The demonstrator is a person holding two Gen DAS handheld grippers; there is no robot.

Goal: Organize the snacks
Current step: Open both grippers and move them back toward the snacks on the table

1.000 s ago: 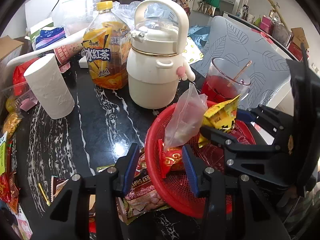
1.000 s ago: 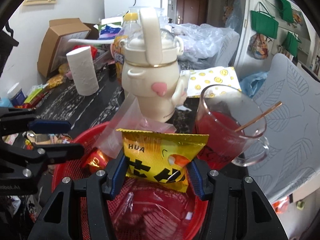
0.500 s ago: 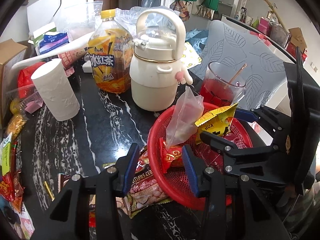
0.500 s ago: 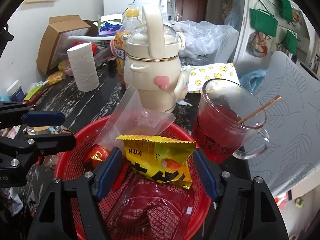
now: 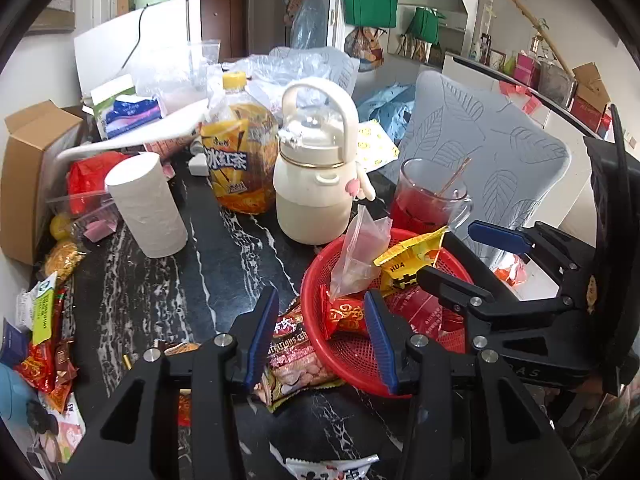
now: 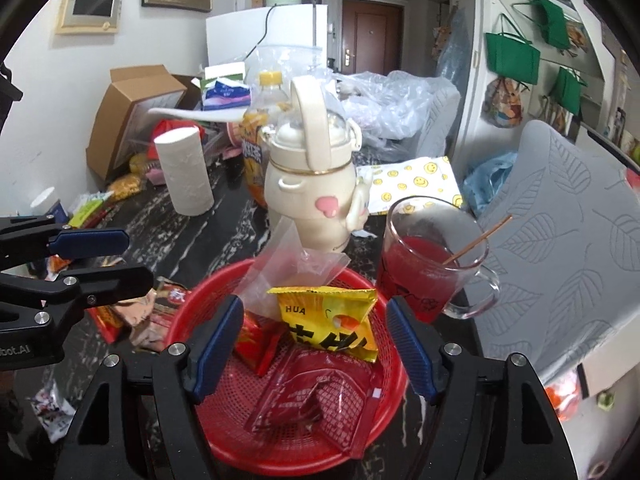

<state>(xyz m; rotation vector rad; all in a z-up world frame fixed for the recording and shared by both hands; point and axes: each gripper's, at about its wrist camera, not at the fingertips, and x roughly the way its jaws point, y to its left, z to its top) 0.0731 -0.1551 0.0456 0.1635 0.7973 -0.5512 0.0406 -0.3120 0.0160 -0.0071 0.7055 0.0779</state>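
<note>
The right gripper (image 6: pixel 316 344) is seen wide open above the red basket (image 6: pixel 362 438), its jaws having just been opening, with nothing gripped. The yellow snack packet (image 6: pixel 332 322) lies released in the basket, propped against a clear bag (image 6: pixel 292 264). The basket sits near the table's (image 5: pixel 168 280) right edge. The left gripper (image 5: pixel 320 334) is held part-open, apparently empty, over a nut packet (image 5: pixel 298 364).

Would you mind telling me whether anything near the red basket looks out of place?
Yes: a nut packet lies on the table, tucked against the outside of the red basket rather than in it. Inside, the yellow packet and clear bag stand on end instead of lying flat.
</note>
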